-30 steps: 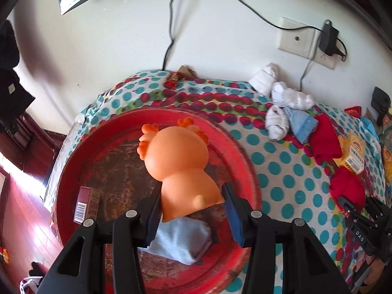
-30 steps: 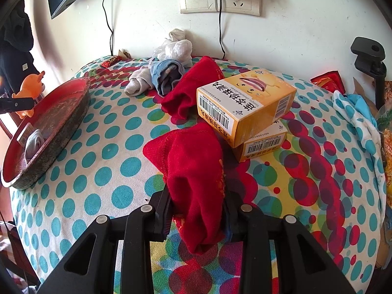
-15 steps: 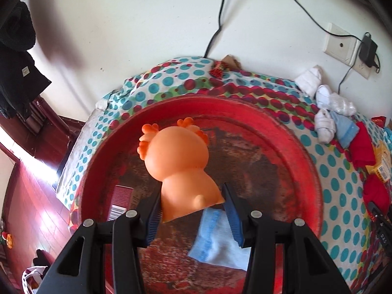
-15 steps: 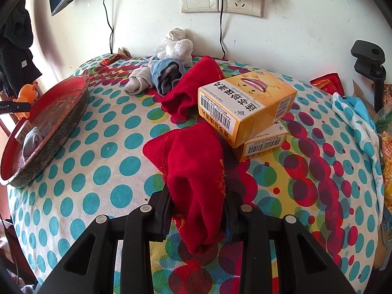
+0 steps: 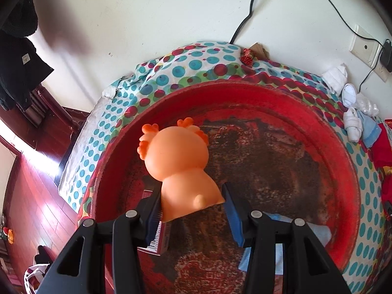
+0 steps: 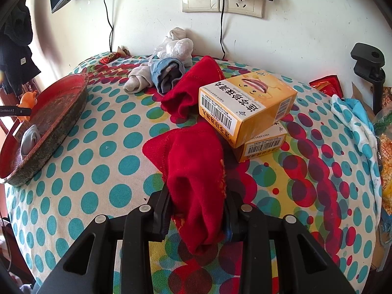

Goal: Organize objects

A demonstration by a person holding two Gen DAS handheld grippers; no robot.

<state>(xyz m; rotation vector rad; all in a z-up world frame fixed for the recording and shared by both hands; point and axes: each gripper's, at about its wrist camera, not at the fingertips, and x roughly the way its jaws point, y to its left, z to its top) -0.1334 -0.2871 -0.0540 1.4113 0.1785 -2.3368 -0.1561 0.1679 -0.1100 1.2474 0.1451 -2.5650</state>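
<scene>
Toy poised over the tray

My left hand-held gripper (image 5: 193,210) clamps the orange rubber toy figure (image 5: 181,166), head pointing away, directly above the round red tray (image 5: 281,103); my right hand-held gripper (image 6: 198,210) pinches the red sock (image 6: 193,166).

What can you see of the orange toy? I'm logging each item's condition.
The toy is a smooth, glossy orange figure, seemingly soft plastic: round head with small darker frills, plump body, tiny tail nub. It faces away, tilted, its base gripped in the left claw above the red tray. No damage shows.

Small box (image 5: 156,241) half-hidden behind tool (image 5: 192,214)
</scene>
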